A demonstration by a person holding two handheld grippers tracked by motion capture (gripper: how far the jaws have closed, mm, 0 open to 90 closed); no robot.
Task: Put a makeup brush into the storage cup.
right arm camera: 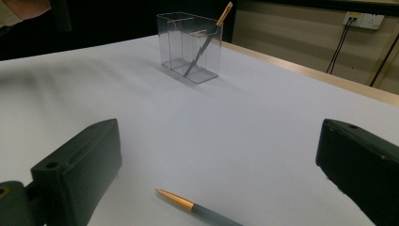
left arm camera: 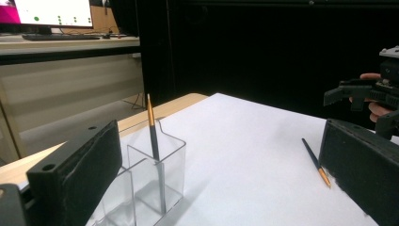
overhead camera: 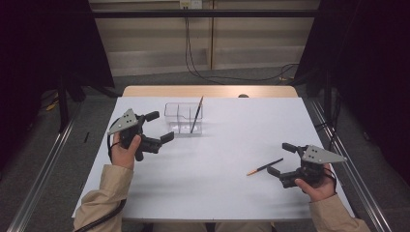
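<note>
High view lays out the whole scene around the clear organizer [overhead camera: 183, 118], a see-through box with compartments that stands on the white table [overhead camera: 217, 193]. One pen [overhead camera: 197, 114] leans inside its right-hand compartment, gold end up. The left gripper [overhead camera: 159, 126] hovers just beside the organizer with its jaws spread apart and nothing between them. The right gripper [overhead camera: 282, 158] is well apart from the organizer, toward the person's side, jaws likewise wide and empty, with a second pen [overhead camera: 264, 166] lying flat on the table just beside its tips.

Left gripper view adds what the overhead one lacks: a monitor [left arm camera: 51, 12] behind the organizer [left arm camera: 155, 169], lit with small dots but no legible writing. It also shows the standing pen [left arm camera: 153, 136] against the inner divider.

Right gripper view gives the lying pen [right arm camera: 197, 207] close up, gold tip pointing towards the organizer [right arm camera: 190, 47], and a wall socket [right arm camera: 362, 20] beyond it. No brand or label can be read anywhere.
</note>
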